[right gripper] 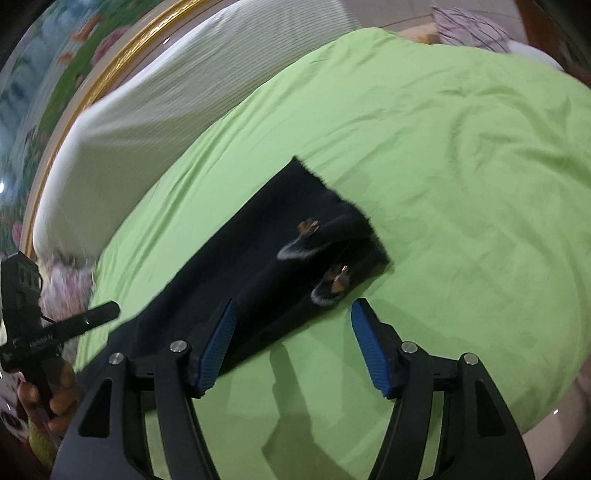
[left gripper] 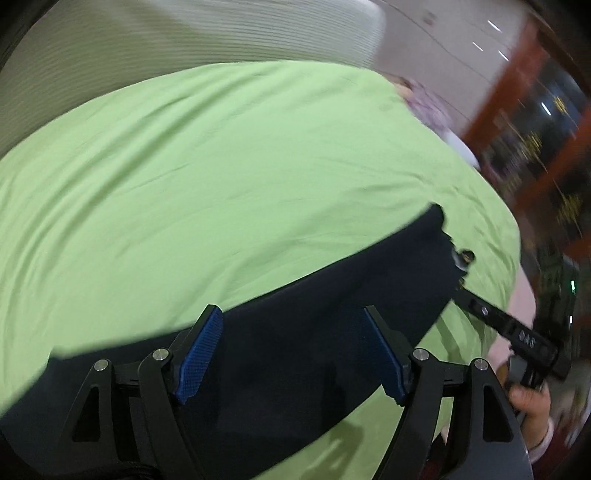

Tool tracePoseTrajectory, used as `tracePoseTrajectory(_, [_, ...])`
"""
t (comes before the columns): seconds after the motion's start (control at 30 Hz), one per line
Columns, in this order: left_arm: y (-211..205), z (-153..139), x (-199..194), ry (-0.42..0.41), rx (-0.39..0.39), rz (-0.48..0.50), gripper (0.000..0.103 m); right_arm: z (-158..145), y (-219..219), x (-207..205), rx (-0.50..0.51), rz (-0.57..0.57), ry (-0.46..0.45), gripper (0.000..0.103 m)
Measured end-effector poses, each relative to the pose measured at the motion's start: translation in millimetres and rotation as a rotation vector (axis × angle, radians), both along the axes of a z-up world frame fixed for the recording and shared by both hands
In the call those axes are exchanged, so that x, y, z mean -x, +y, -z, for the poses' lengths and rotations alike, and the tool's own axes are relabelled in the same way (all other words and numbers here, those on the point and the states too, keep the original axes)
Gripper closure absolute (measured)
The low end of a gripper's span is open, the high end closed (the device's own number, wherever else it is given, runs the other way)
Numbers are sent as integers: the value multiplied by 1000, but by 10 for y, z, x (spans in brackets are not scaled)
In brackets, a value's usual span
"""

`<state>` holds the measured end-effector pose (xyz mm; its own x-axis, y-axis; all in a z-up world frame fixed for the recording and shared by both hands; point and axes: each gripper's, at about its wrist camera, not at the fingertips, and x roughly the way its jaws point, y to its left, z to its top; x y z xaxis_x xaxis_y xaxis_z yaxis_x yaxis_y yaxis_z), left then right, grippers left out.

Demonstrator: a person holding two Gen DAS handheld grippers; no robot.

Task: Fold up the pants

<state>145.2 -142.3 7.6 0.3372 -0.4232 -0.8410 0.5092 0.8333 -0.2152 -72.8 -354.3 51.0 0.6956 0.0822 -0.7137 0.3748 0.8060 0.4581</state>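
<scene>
Dark navy pants (left gripper: pixel 295 332) lie flat in a long strip on a light green bedsheet (left gripper: pixel 221 166). In the right wrist view the pants (right gripper: pixel 258 266) end at the waistband, where two metal clasps (right gripper: pixel 338 277) show. My left gripper (left gripper: pixel 291 350) is open and empty, hovering above the middle of the pants. My right gripper (right gripper: pixel 293 339) is open and empty, just above the pants' near edge by the waistband. The right gripper also shows in the left wrist view (left gripper: pixel 461 258), close to the waistband end. The left gripper's handle shows in the right wrist view (right gripper: pixel 66 328).
A white ribbed bolster (right gripper: pixel 166 96) lies along the bed's far side by a gold-framed floral headboard (right gripper: pixel 74 66). A patterned pillow (right gripper: pixel 469 29) sits at the far corner. The bed edge (left gripper: pixel 517 295) drops off at the right, with red shelving (left gripper: pixel 535 147) beyond.
</scene>
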Motion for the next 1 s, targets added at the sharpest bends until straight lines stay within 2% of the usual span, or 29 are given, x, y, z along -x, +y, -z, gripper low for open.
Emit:
tracePoseTrajectory(0.17, [-543, 181, -214, 66, -42, 209, 26, 47, -70, -71, -49, 59, -23, 37])
tracePoseTrajectory(0.23, [-694, 248, -282, 90, -55, 250, 26, 42, -61, -111, -16, 67, -11, 45])
tracePoseTrajectory(0.3, [-863, 327, -374, 117, -68, 275, 26, 53, -83, -118, -5, 64, -3, 84])
tracePoseTrajectory(0.4, [-1134, 422, -495, 161, -54, 314, 26, 91, -174, -37, -35, 49, -22, 89])
tracePoseTrajectory(0.63, [-1583, 564, -625, 214, -41, 386, 34, 87, -180, 127, 3, 12, -42, 90])
tracePoseTrajectory(0.73, [-1758, 551, -585, 233, -26, 447, 44, 100, -209, 174, 11, 0, -42, 90])
tracePoseTrajectory(0.8, [-1857, 557, -543, 252, -17, 486, 54, 85, -198, 161, 27, -13, -36, 90])
tracePoseTrajectory(0.87, [-1937, 553, -485, 237, -22, 513, 71, 85, -184, 163, 34, -19, -32, 90])
tracePoseTrajectory(0.93, [-1936, 524, -445, 234, -3, 529, 84, 68, -169, 154, 34, -24, -29, 90])
tracePoseTrajectory(1.0, [-1876, 463, -411, 213, 14, 523, 89, 26, -140, 132, 39, -30, -33, 90])
